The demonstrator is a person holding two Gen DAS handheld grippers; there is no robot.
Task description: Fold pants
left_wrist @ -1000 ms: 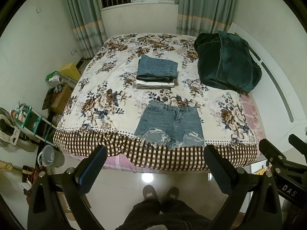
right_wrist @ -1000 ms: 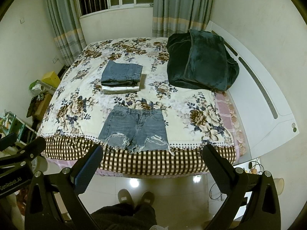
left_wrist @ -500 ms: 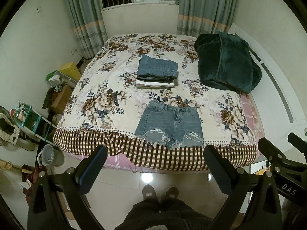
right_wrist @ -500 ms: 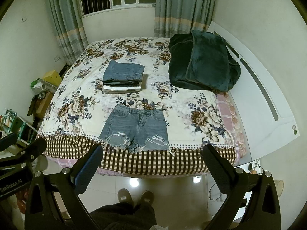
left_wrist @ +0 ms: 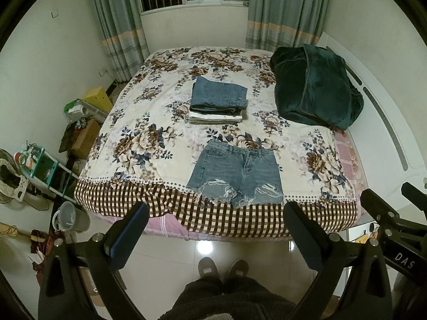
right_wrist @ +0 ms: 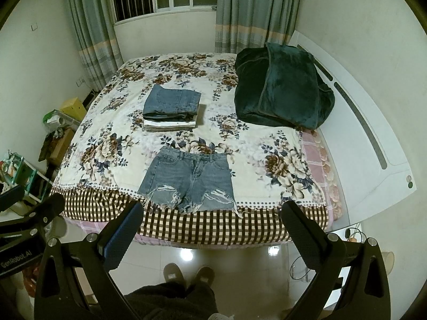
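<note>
I am standing at the foot of the bed with both tools released, facing denim shorts not yet folded.

I am holding my left tool (left_wrist: 213, 229) and right tool (right_wrist: 210, 226) with jaws spread and nothing in them, low in each frame and well apart from the cloth. The denim shorts (left_wrist: 236, 176) are lying flat in the lower middle of the frame on the bed (left_wrist: 128, 144), waistband away from me, frayed hems toward me at the checked edge, straight ahead between my tools. Neither tool looks clearly nearer. A stack of folded clothes (left_wrist: 217, 101) is sitting beyond.
</note>
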